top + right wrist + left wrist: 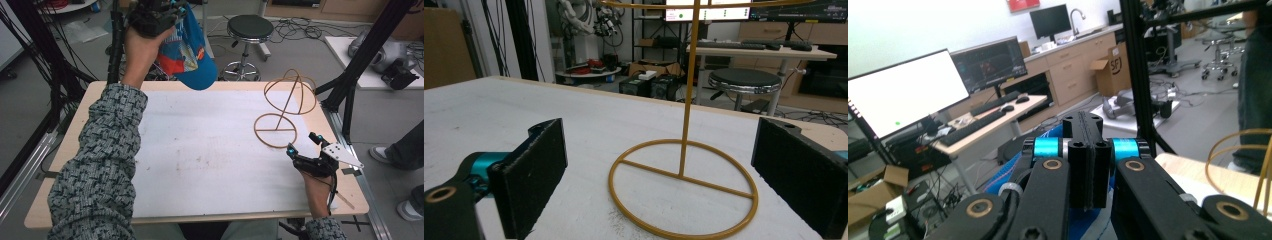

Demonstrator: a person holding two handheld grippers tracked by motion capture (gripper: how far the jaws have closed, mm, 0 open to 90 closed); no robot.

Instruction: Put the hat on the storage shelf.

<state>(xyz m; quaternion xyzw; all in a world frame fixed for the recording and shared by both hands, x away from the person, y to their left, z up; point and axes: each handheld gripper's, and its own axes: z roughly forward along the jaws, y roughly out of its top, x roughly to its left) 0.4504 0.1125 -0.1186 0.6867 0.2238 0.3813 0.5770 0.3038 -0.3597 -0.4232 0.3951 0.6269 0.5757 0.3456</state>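
The cap hangs over the table's far edge, left of the wire stand.

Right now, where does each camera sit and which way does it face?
High view: above the table, looking forward and down; both forearms, left gripper holding a blue cap.
Left gripper view: lifted, facing the lab desks; shut jaws, cap fabric below.
Right gripper view: low over the table, facing the yellow wire stand; open jaws.
Shared: all three catch the stand.
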